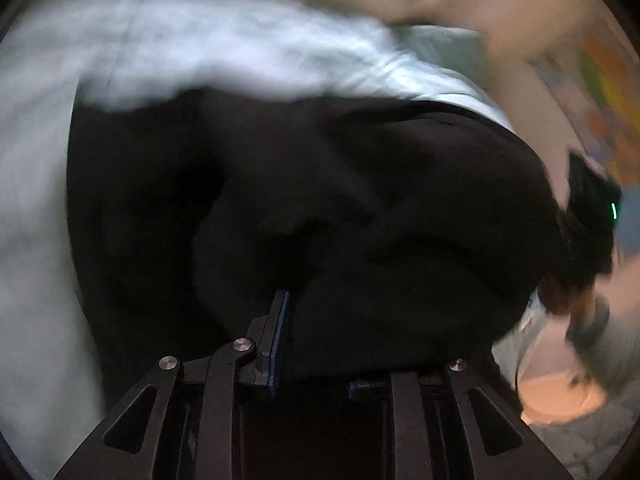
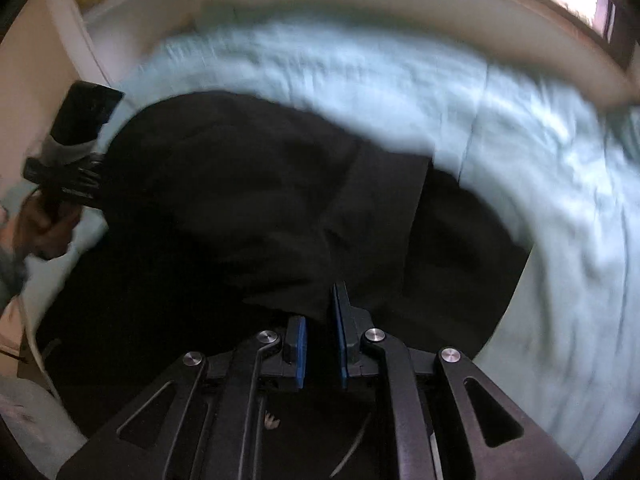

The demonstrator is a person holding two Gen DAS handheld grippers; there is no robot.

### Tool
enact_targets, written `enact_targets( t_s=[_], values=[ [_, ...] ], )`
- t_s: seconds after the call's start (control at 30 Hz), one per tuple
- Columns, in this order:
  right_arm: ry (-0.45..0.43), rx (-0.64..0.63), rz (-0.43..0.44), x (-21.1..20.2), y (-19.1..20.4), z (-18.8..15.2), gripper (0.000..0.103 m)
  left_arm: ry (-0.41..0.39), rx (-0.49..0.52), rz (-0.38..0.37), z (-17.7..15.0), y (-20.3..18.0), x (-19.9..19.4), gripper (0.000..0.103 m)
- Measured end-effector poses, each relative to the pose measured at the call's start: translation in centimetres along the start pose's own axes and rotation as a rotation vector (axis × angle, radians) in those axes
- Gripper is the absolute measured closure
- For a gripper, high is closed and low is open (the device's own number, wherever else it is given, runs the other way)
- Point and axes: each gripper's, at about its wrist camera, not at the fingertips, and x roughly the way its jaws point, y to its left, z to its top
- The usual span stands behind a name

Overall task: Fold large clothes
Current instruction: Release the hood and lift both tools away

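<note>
Left wrist view. A black garment point(image 1: 320, 200) fills most of the frame, bunched and draped over a pale blue bedsheet point(image 1: 200, 48). The left gripper point(image 1: 316, 340) has cloth heaped across it: the left finger with its blue pad shows, the right one is buried under the fabric. The jaws look drawn in on a fold of the garment — pinching it, as best I can judge with one finger hidden. At the right edge, blurred, the right gripper point(image 1: 592, 216) sits at the garment's far side, a hand below it. Everything beyond the tool is smeared, so this is a fast carry.

Right wrist view. The same garment lies dark across the lower left, with a flat panel of it running down toward the right gripper point(image 2: 322, 344). Its blue pads stand close together with a thin edge of black cloth caught between them — nipped on the hem, not spread. At the left, the left gripper point(image 2: 76, 148) holds the opposite edge, a hand point(image 2: 44, 224) gripping its handle. The sheet sweeps around the top and right, and a tan bed edge point(image 2: 400, 12) lies beyond it.

Step in hand, by my reading: both claws have one edge each and are carrying it across to make a fold. Next comes laying that edge down squarely on the part still on the bed, keeping the two corners level and the cloth taut between them, then letting go. The risk is slack in the middle bunching.
</note>
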Motion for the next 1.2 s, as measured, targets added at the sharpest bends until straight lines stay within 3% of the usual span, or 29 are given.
enact_targets(
  t_s=[0.1,0.17,0.27,0.33,0.4,0.5,0.6,0.63,0.67,0.77,0.87,0.9,0.93,1.03,1.13,1.2],
  values=[
    [0.132,0.090,0.032,2.8,-0.4,-1.8,0.088,-0.058,-0.113,-0.045,-1.4,1.2,-1.4,0.080],
    [0.149,0.155,0.096,2.1,-1.6,-2.1,0.087,-0.093,-0.135,-0.039,-0.9,0.8,-4.4,0.079],
    [0.075,0.186,0.099,-1.1,-3.4,-1.1,0.075,-0.132,-0.110,-0.014,0.6,-0.4,-8.5,0.076],
    [0.013,0.202,0.080,-3.3,-4.5,0.9,0.068,-0.181,-0.091,0.000,2.0,-1.2,-11.0,0.058],
    [-0.075,0.220,0.095,-5.2,-5.1,3.8,0.062,-0.260,-0.059,-0.038,4.2,-2.1,-12.6,0.044],
    [-0.156,0.234,0.103,-5.7,-4.7,8.2,0.054,-0.313,-0.062,-0.127,8.2,-3.2,-11.7,0.042],
    [-0.130,0.265,0.173,-3.0,-2.5,12.2,0.053,-0.230,-0.091,-0.160,10.6,-3.6,-7.2,0.042],
    [-0.088,0.259,0.161,-1.7,-1.6,12.5,0.053,-0.161,-0.110,-0.180,10.7,-3.4,-4.9,0.042],
    [-0.028,0.237,0.152,0.2,-0.5,12.4,0.053,-0.109,-0.128,-0.201,10.2,-3.1,-3.5,0.042],
    [0.089,0.095,0.267,4.3,2.7,8.4,0.051,0.025,-0.175,-0.304,6.0,-2.0,-0.2,0.042],
    [0.179,0.043,0.121,8.9,3.8,4.2,0.053,0.080,-0.198,-0.140,1.5,0.0,2.5,0.045],
    [0.199,0.091,0.125,10.5,3.5,3.3,0.054,0.103,-0.232,-0.115,0.5,1.1,3.9,0.057],
    [0.182,0.130,0.125,11.2,3.3,2.8,0.056,0.096,-0.264,-0.100,-0.1,2.0,5.0,0.062],
    [0.152,0.140,0.065,10.9,4.0,3.3,0.056,0.080,-0.284,-0.091,0.6,1.3,4.4,0.063],
    [0.137,0.110,0.085,7.8,5.1,4.0,0.056,0.048,-0.181,-0.066,0.9,-1.9,1.5,0.062],
    [0.081,0.088,0.122,4.8,6.1,4.3,0.055,0.033,-0.151,-0.078,0.5,-2.9,0.1,0.057]
  ],
)
